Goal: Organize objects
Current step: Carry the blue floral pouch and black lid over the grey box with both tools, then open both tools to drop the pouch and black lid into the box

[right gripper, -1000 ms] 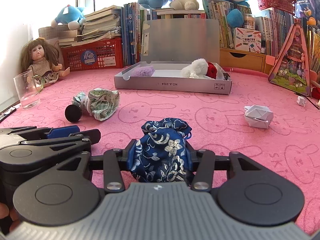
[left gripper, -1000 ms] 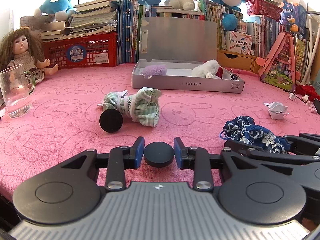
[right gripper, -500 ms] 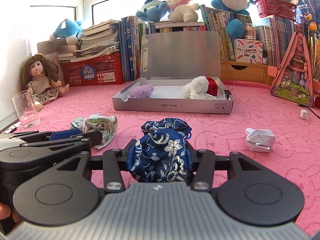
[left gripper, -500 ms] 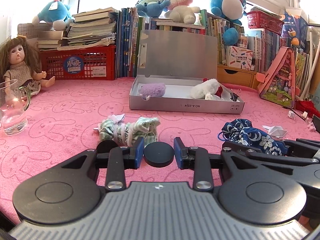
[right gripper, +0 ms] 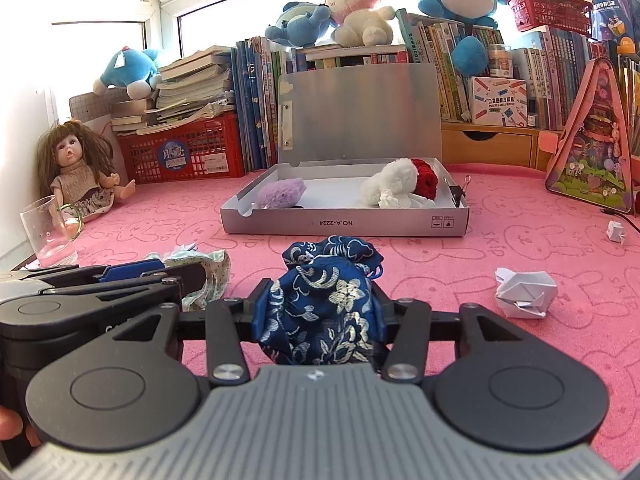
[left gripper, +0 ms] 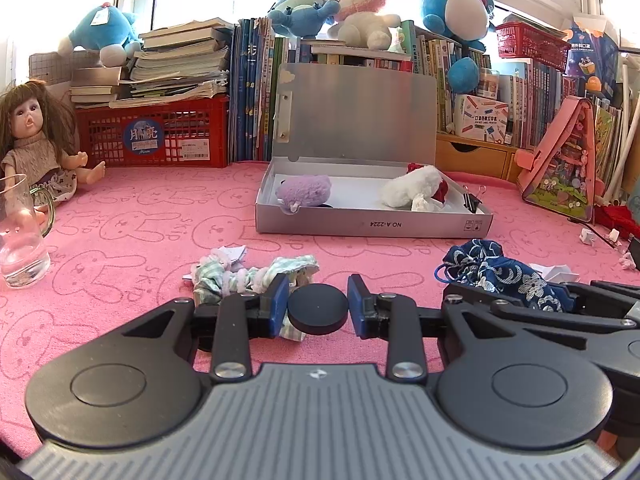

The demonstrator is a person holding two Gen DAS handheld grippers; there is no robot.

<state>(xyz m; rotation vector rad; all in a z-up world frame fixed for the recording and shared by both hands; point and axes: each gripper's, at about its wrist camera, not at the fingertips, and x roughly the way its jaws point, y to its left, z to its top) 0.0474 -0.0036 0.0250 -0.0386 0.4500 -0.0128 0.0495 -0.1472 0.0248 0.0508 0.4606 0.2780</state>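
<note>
Both tongs loaded: left tongs (left gripper: 318,314) gripping black disc (left gripper: 318,314), right tongs (right gripper: 318,314) gripping blue pouch (right gripper: 320,312); carrying toward silver box (right gripper: 344,222) at desk's far edge, needing release inside.

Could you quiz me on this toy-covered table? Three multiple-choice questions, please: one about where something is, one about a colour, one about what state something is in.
1. Where is the purple fluffy toy?
A. Inside the grey box
B. In the red basket
C. On the books

2. What colour is the patterned pouch in the right gripper?
A. Green
B. Dark blue with white flowers
C. Yellow

3. How is the grey box?
A. Closed
B. Upside down
C. Open, lid upright

Answers:
1 A: it lies at the left end of the box's tray.
2 B: blue flowered cloth sits between the fingers.
3 C: the lid stands up behind the tray.
</note>
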